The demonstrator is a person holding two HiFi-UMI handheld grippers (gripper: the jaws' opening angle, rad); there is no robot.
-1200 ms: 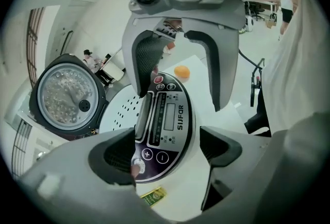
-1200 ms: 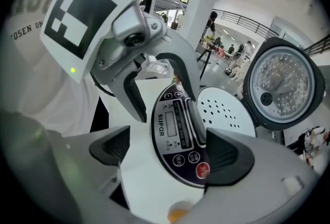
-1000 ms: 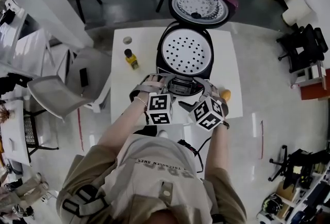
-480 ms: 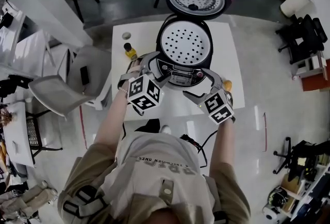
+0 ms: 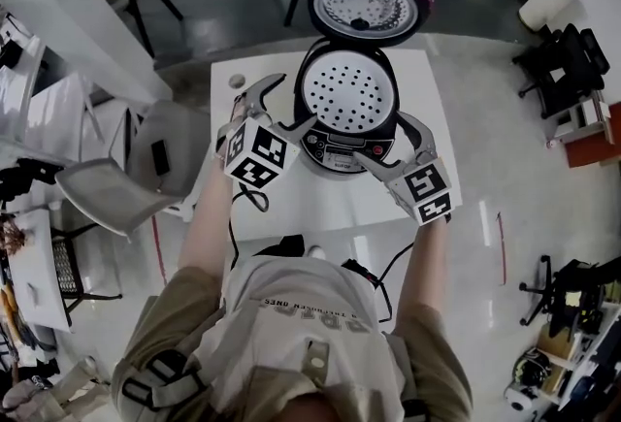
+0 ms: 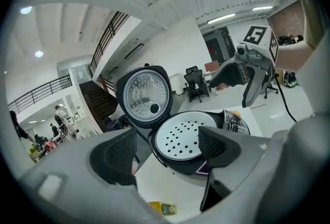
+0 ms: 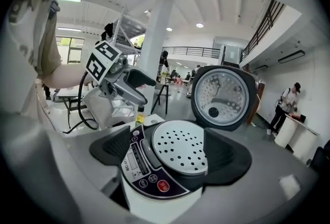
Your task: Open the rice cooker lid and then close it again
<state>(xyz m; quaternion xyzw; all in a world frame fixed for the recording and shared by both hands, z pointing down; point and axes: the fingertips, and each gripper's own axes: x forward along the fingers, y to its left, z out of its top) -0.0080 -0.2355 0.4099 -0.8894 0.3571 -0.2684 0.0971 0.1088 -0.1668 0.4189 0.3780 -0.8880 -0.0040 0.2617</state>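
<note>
The rice cooker (image 5: 335, 150) stands on the white table (image 5: 291, 202) with its lid (image 5: 367, 9) swung up and back. A white perforated tray (image 5: 349, 100) fills its top. My left gripper (image 5: 281, 105) hovers at the cooker's left side, jaws wide apart and empty. My right gripper (image 5: 388, 141) hovers at its front right, also open and empty. In the left gripper view the cooker (image 6: 188, 140) and lid (image 6: 147, 94) show beyond the left gripper (image 6: 165, 151). The right gripper view frames the cooker (image 7: 170, 166) between the right gripper (image 7: 170, 151) pads, without touching.
A small yellow bottle (image 6: 164, 208) stands on the table left of the cooker, under my left gripper. A grey chair (image 5: 136, 173) sits at the table's left side. A cable (image 5: 247, 202) trails from the left gripper over the table's front edge.
Both grippers have lifted from the cooker's front panel and spread apart, the left toward the cooker's left side, the right toward its right. The lid stays open.
</note>
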